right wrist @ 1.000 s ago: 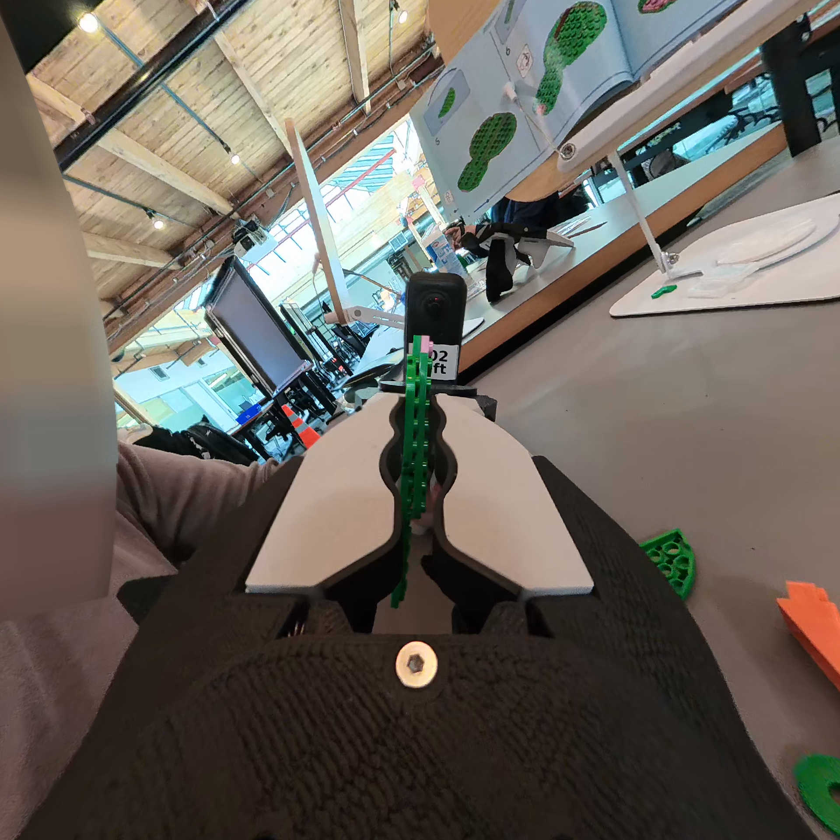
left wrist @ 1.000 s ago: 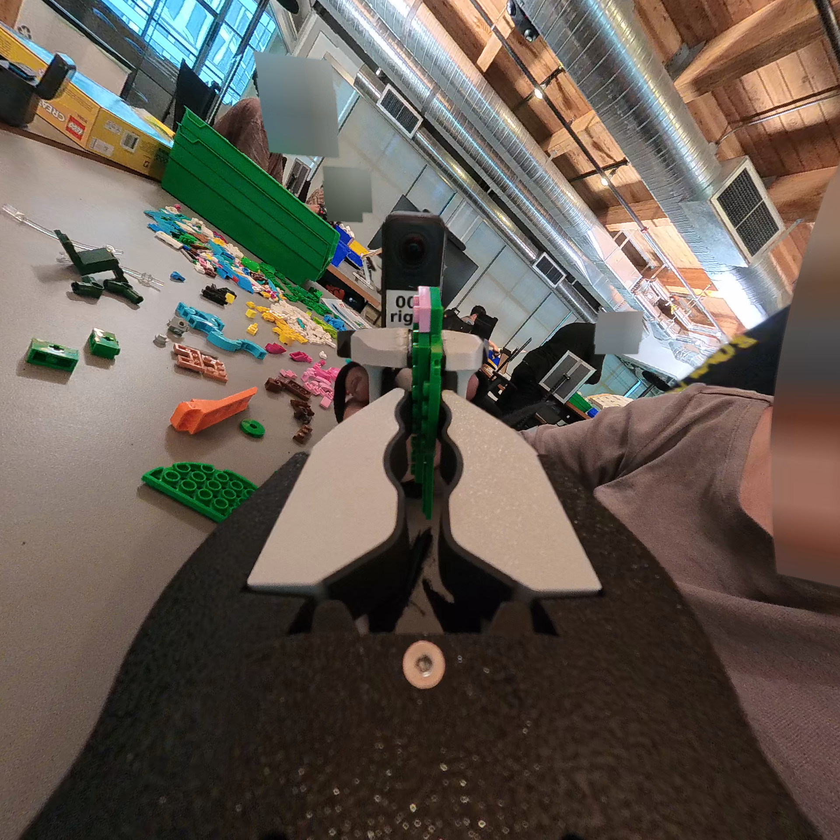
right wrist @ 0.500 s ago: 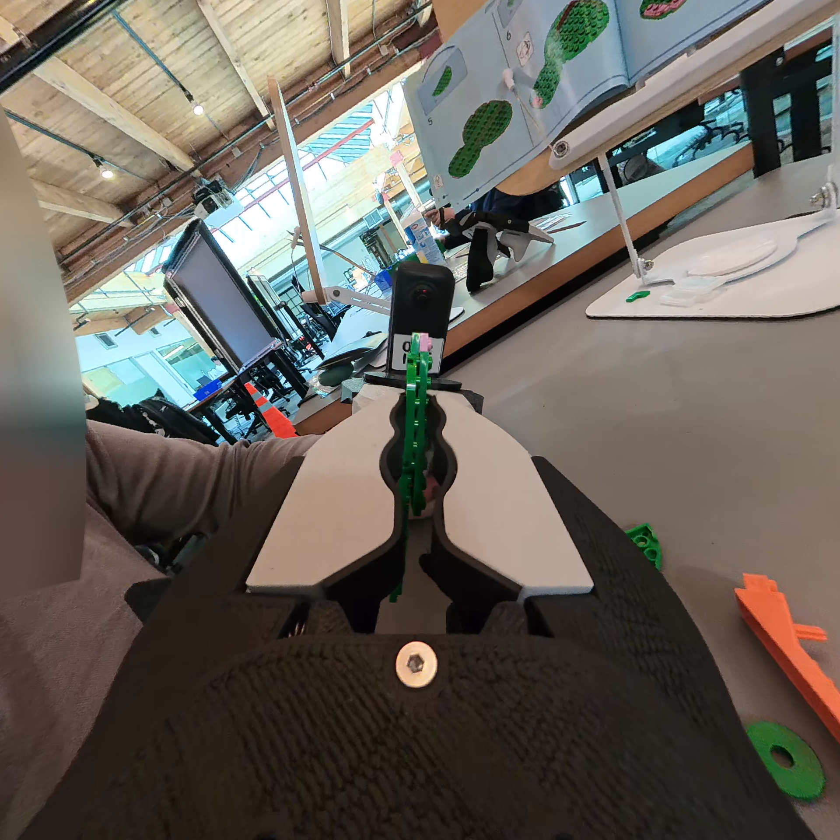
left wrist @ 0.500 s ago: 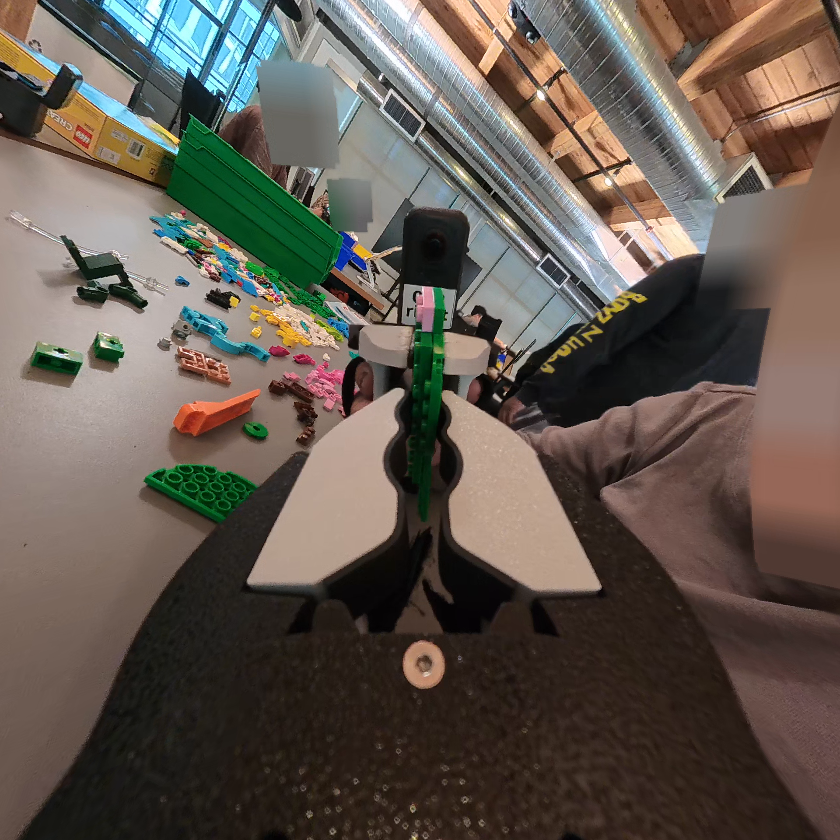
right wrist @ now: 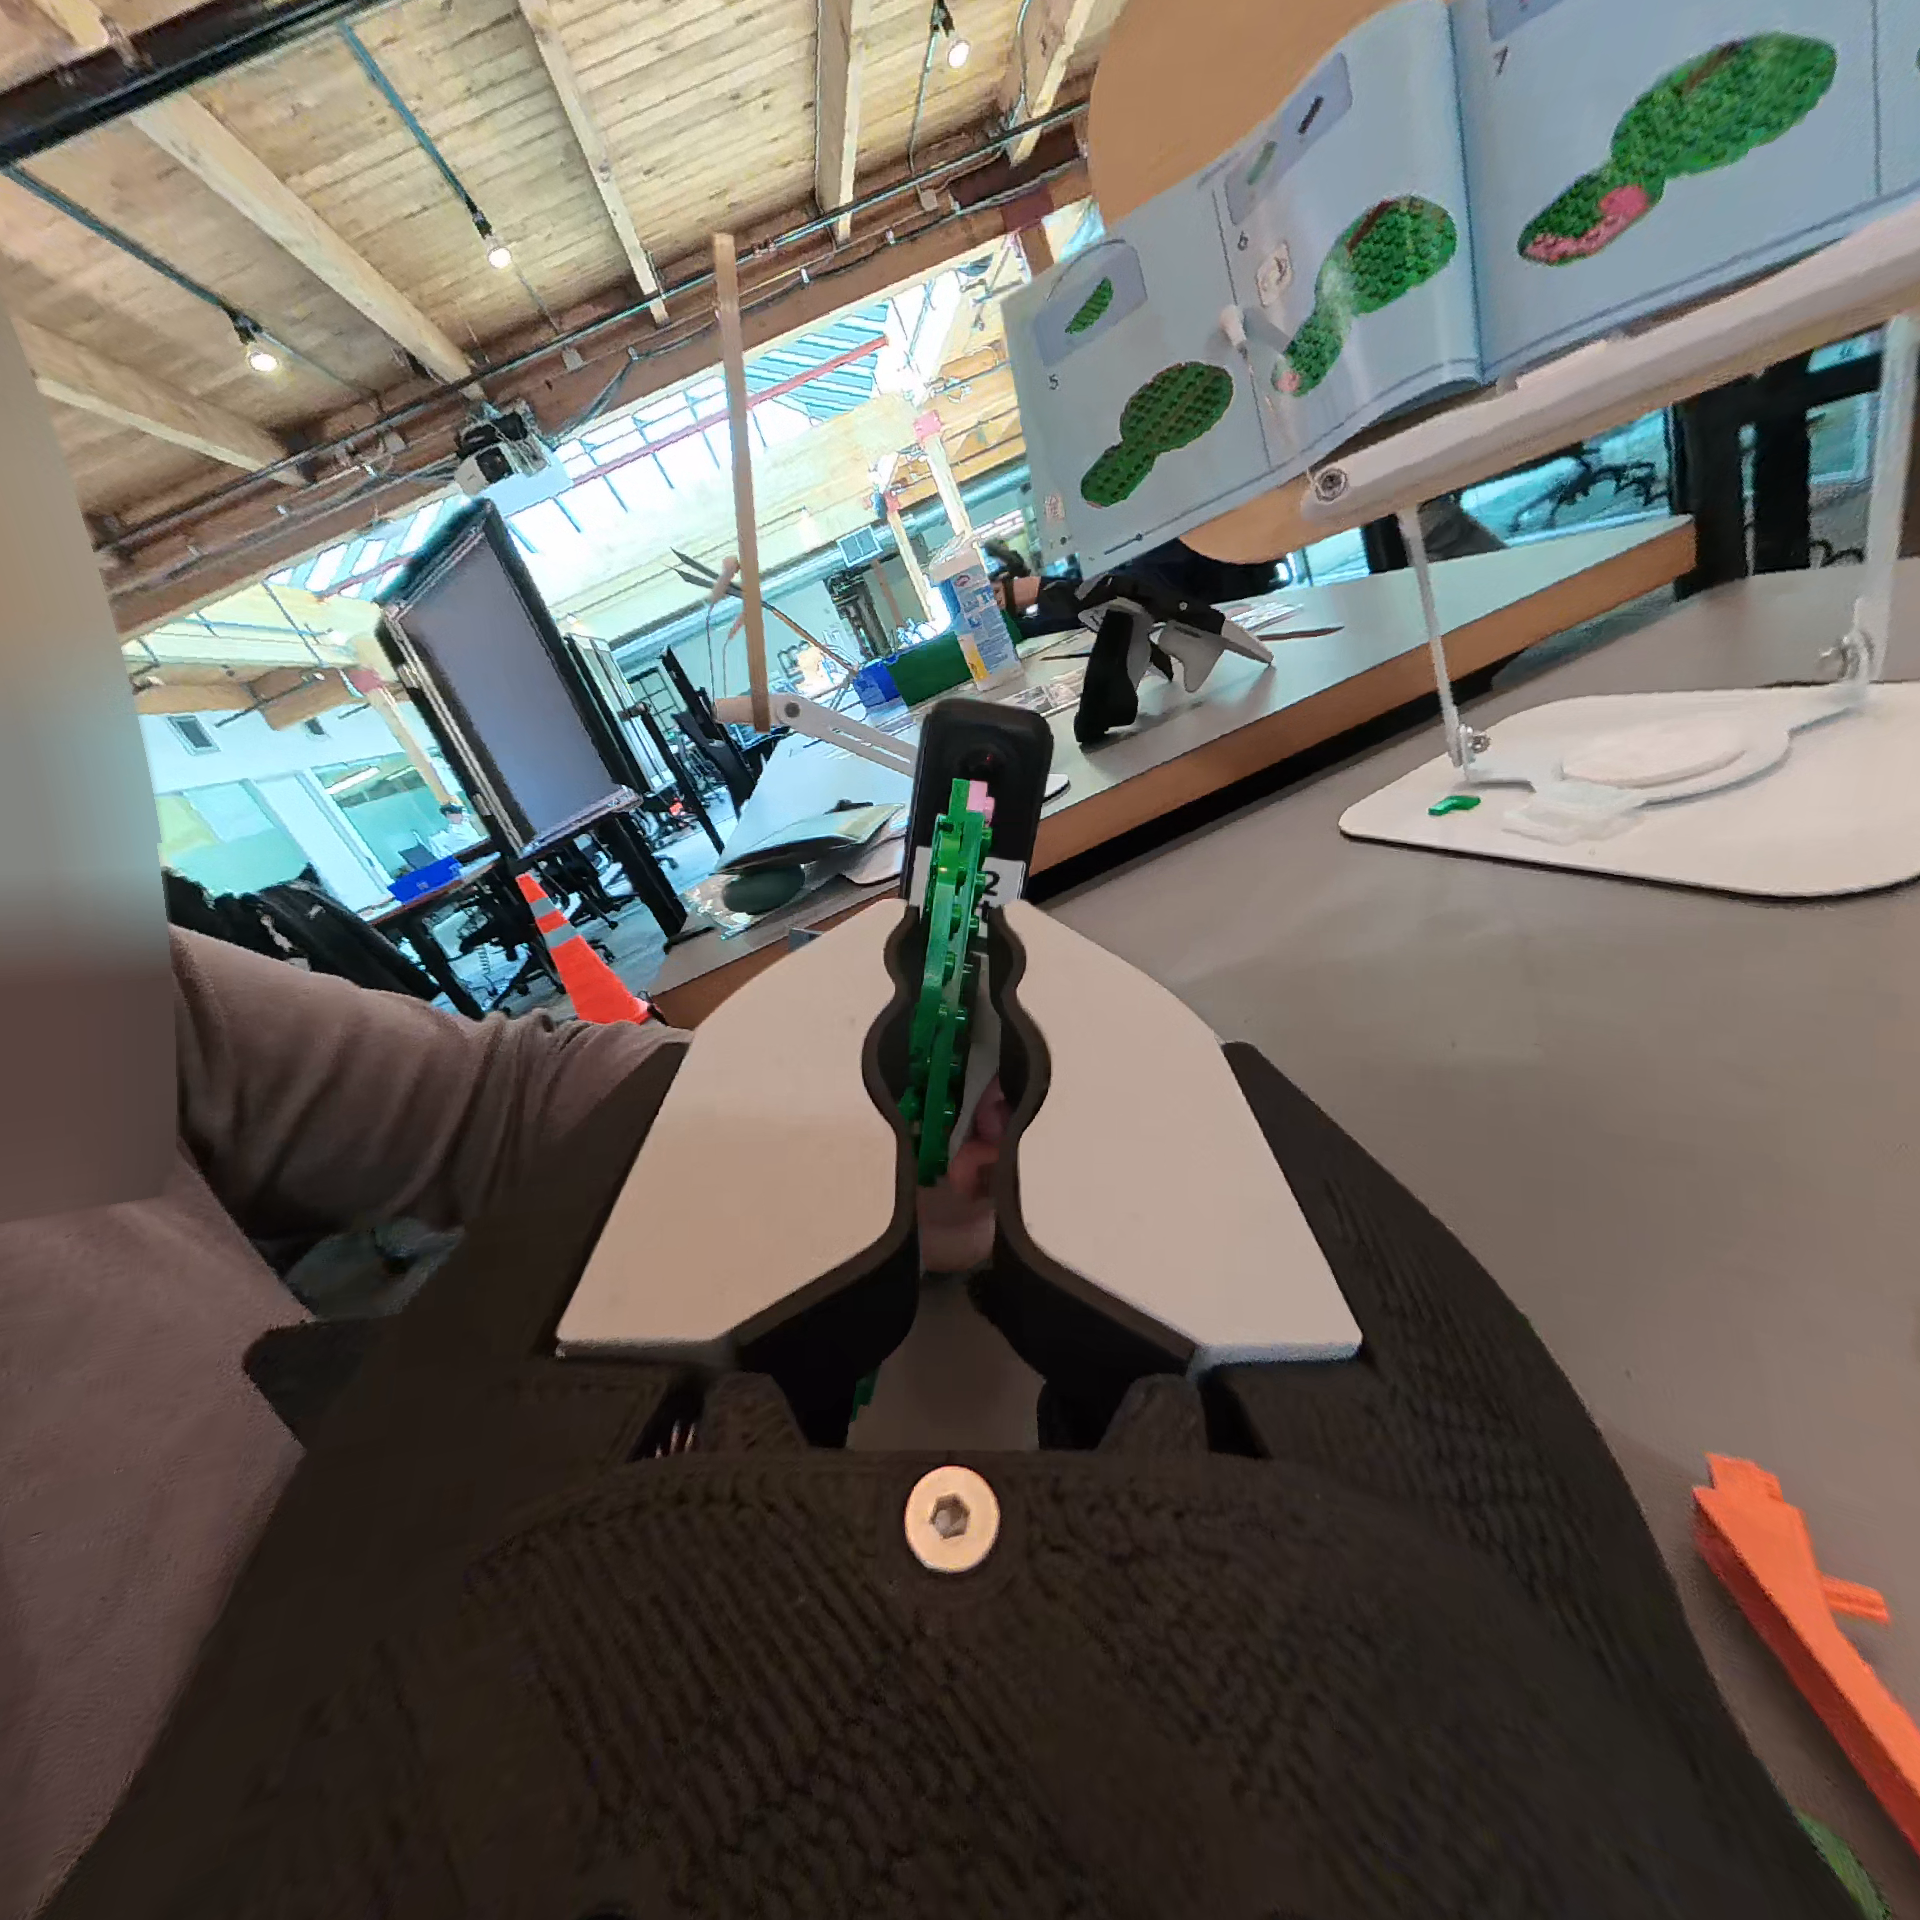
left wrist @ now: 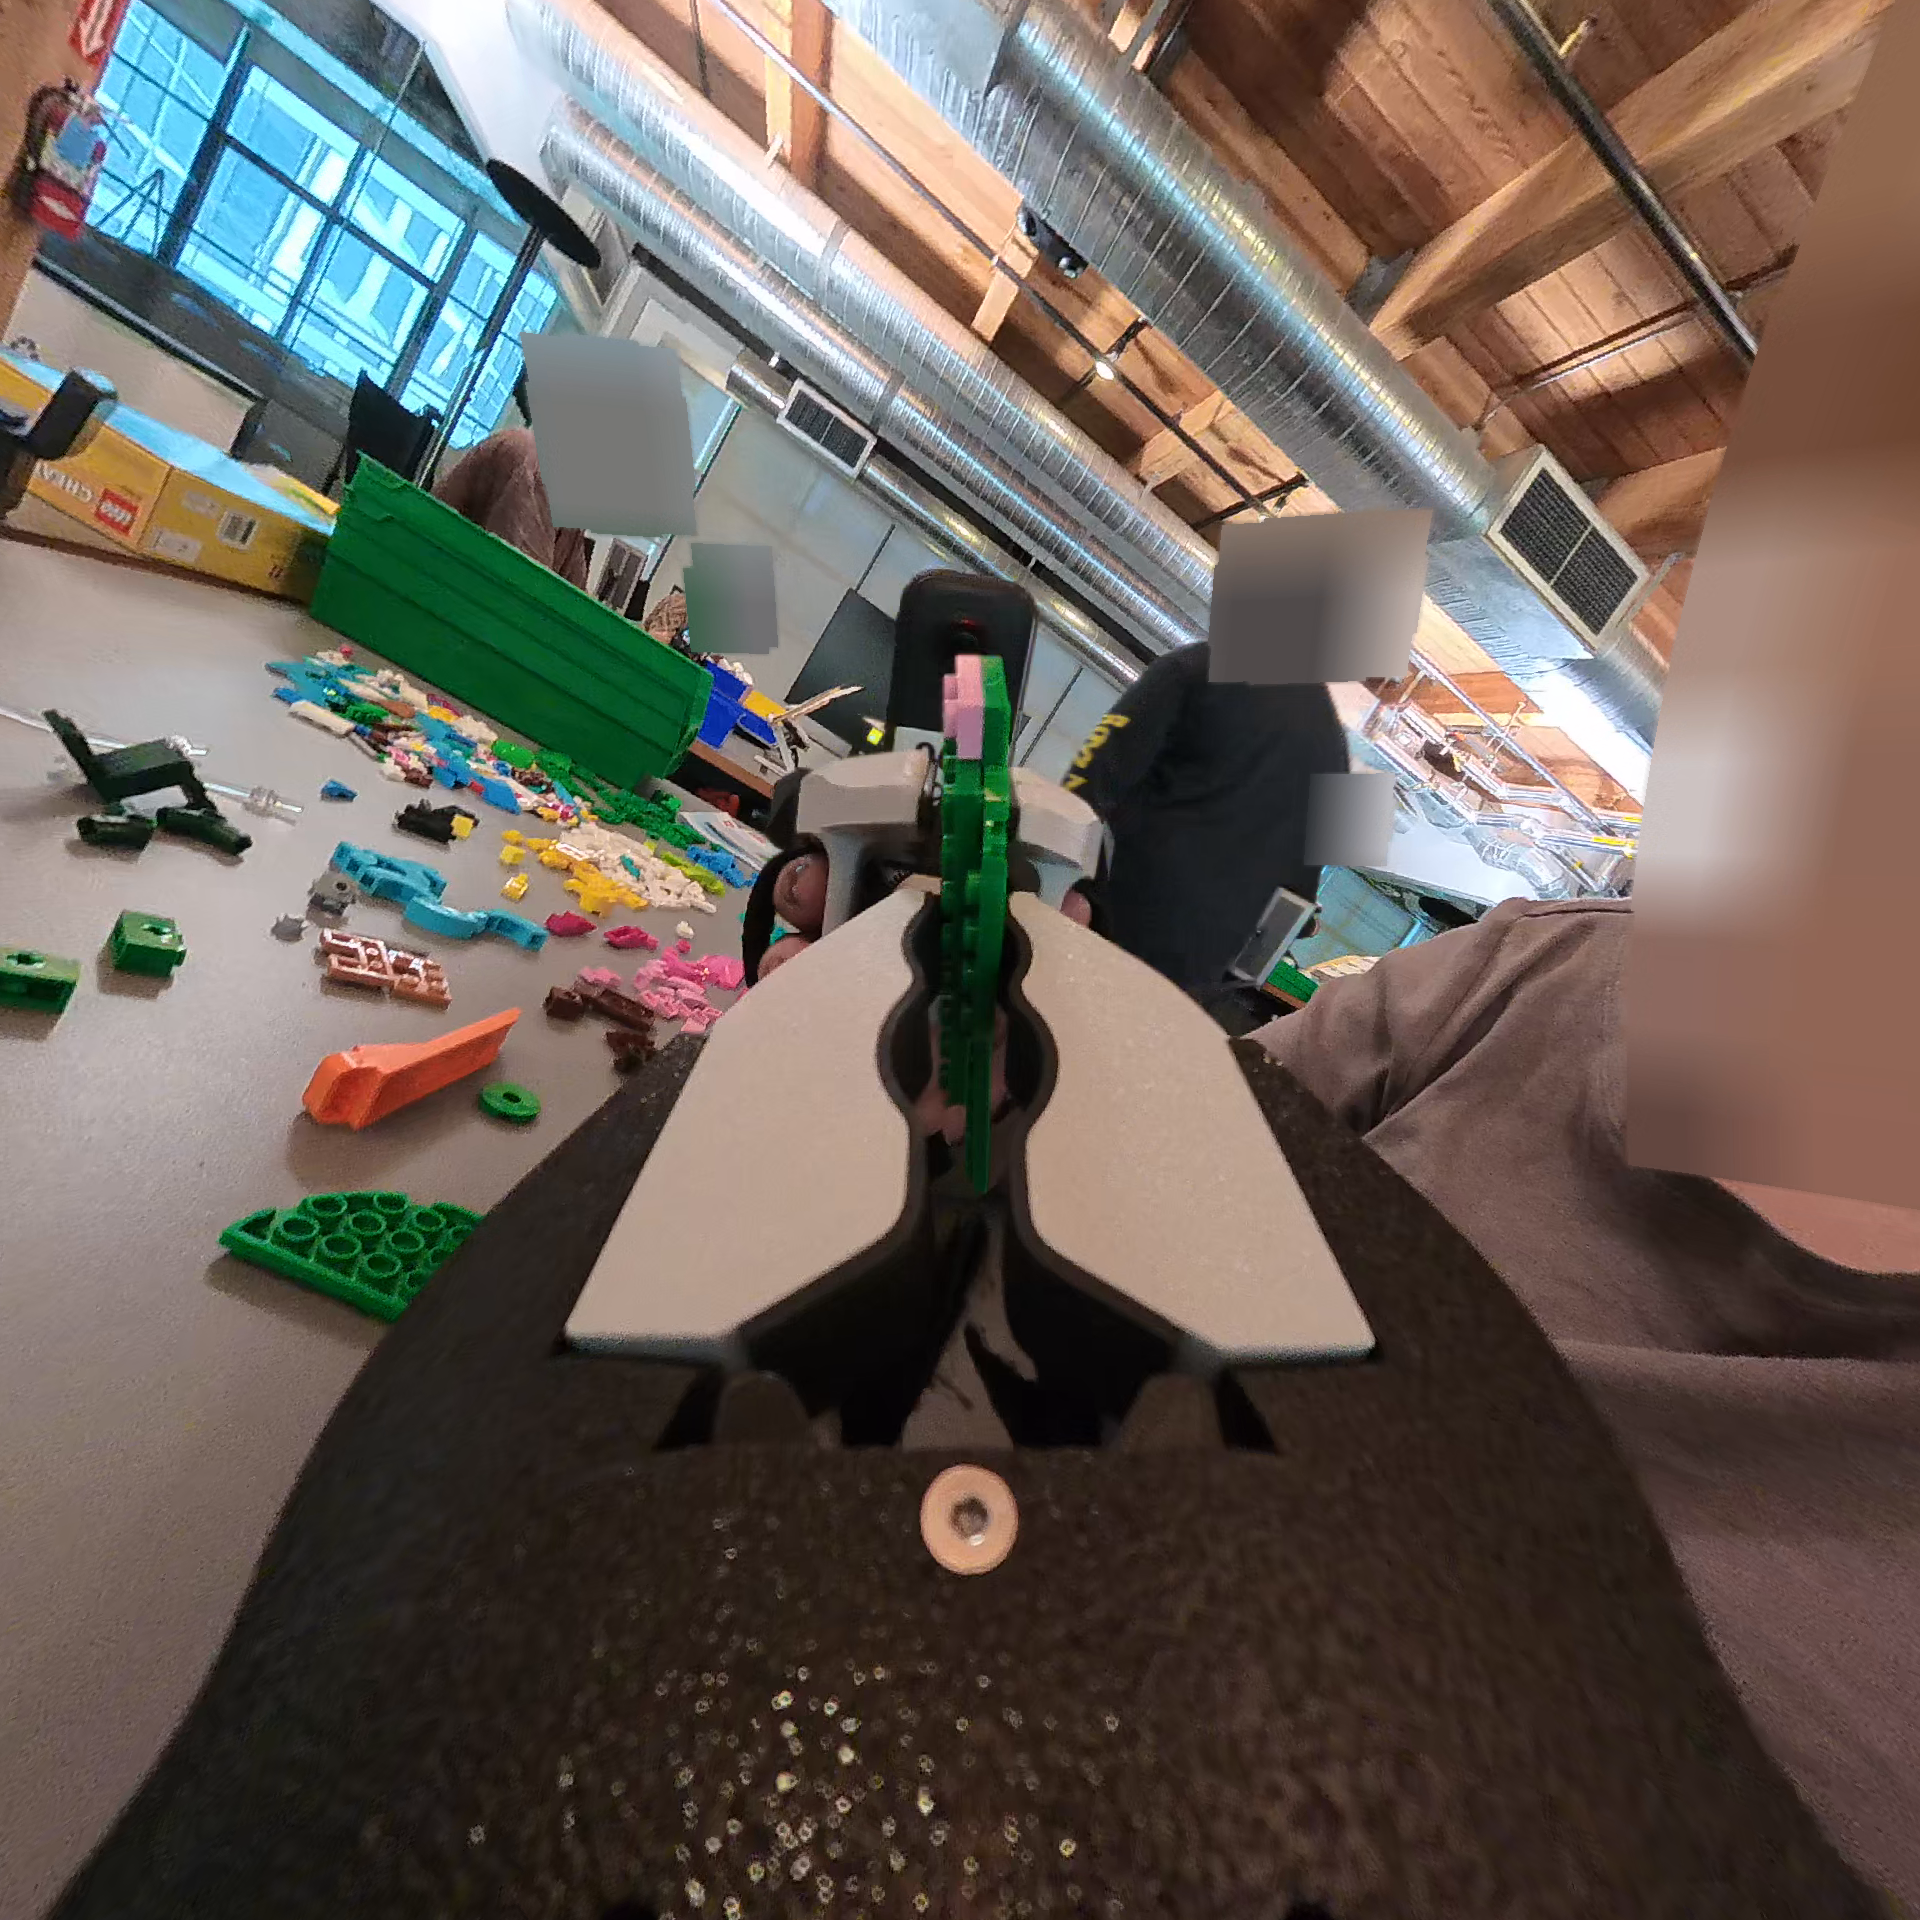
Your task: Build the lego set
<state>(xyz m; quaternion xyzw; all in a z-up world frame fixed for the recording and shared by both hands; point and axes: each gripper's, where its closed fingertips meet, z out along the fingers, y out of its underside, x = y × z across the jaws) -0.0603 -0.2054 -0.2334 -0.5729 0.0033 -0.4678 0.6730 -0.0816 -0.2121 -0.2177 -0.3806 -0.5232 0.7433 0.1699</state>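
A green lego plate assembly (left wrist: 971, 935) with a small pink brick (left wrist: 971, 707) at its top edge is held edge-on above the grey table. My left gripper (left wrist: 966, 914) is shut on one side of it. My right gripper (right wrist: 951, 935) is shut on the opposite side of the same green plate (right wrist: 945, 987), whose pink brick (right wrist: 974, 798) shows at the top. The two grippers face each other. The right gripper's grey fingers (left wrist: 862, 810) show beyond the plate in the left wrist view.
Loose coloured bricks (left wrist: 582, 831), an orange brick separator (left wrist: 405, 1070) and a green half-round plate (left wrist: 343, 1236) lie on the table, with a green bin (left wrist: 499, 634) behind. An open instruction booklet (right wrist: 1455, 260) sits on a white stand (right wrist: 1662, 810). The person's grey sleeve (right wrist: 364, 1070) is close. The tips of both grippers are at nearly the same place.
Both grippers keep their hold on the green plate. The pair has turned and shifted a little, so the background has swung and the plate now leans slightly in the right wrist view.
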